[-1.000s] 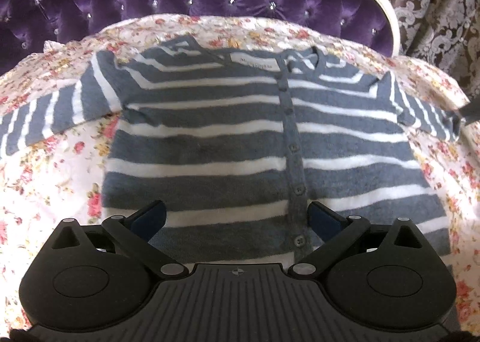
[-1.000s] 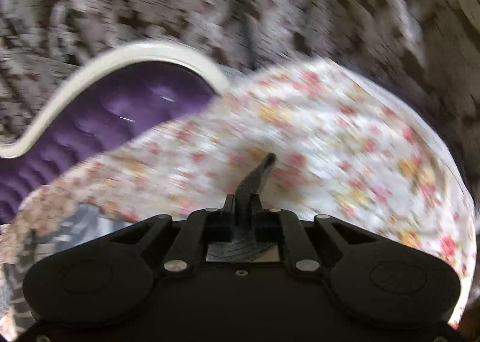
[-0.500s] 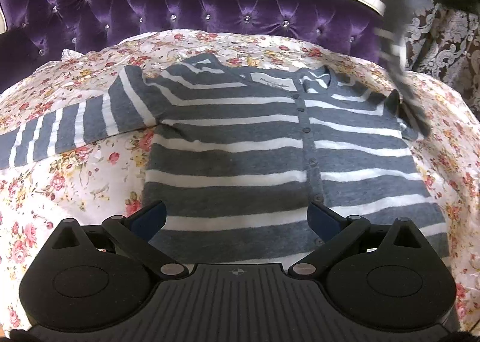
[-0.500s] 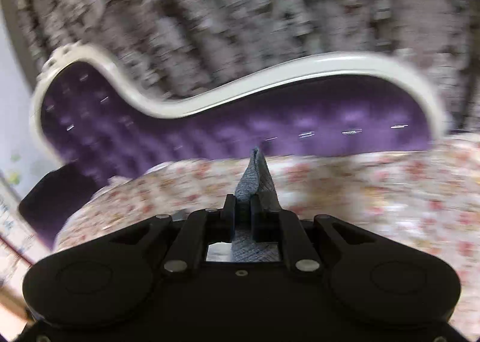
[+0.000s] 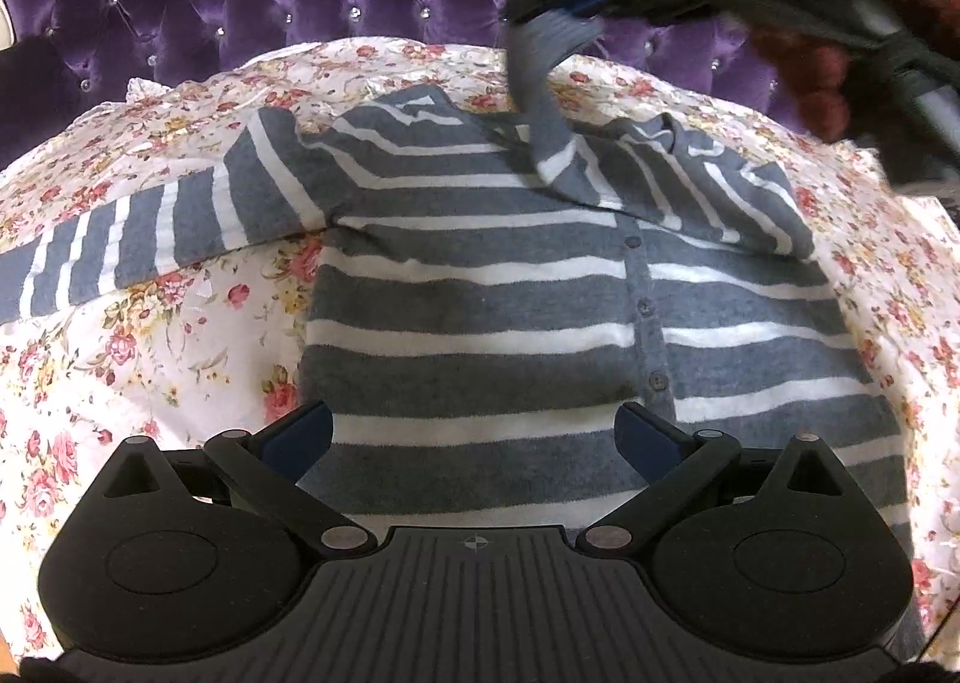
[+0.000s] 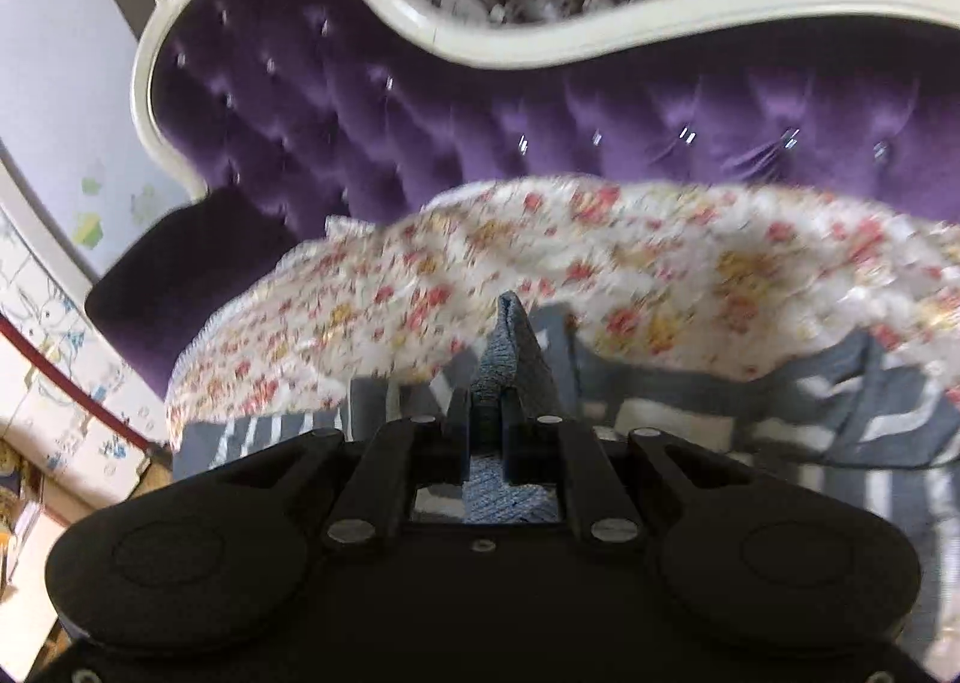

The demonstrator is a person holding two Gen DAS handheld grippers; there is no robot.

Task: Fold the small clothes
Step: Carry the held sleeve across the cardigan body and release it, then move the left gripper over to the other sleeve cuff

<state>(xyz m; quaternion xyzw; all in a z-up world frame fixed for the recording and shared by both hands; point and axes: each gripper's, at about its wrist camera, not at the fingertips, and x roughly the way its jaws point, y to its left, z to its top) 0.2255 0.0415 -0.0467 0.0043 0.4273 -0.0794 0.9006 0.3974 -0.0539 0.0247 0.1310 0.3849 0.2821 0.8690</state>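
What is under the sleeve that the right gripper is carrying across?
Under the lifted sleeve lies the cardigan's collar and upper chest. The neck label is covered. The right gripper pinches the cuff.

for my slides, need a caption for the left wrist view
Right gripper carries the striped cardigan's sleeve across its body while the open left gripper hovers.

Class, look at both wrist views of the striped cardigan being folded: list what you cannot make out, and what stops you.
- Cardigan hem: left wrist view, hidden behind the left tongs.
- Far sleeve cuff: same view, cut off by the picture's edge.
- Person's hand on the right tongs: same view, blurred.
- Floral cover pattern: right wrist view, smeared by motion blur.
- Cardigan's buttons: right wrist view, hidden by the tongs' body.
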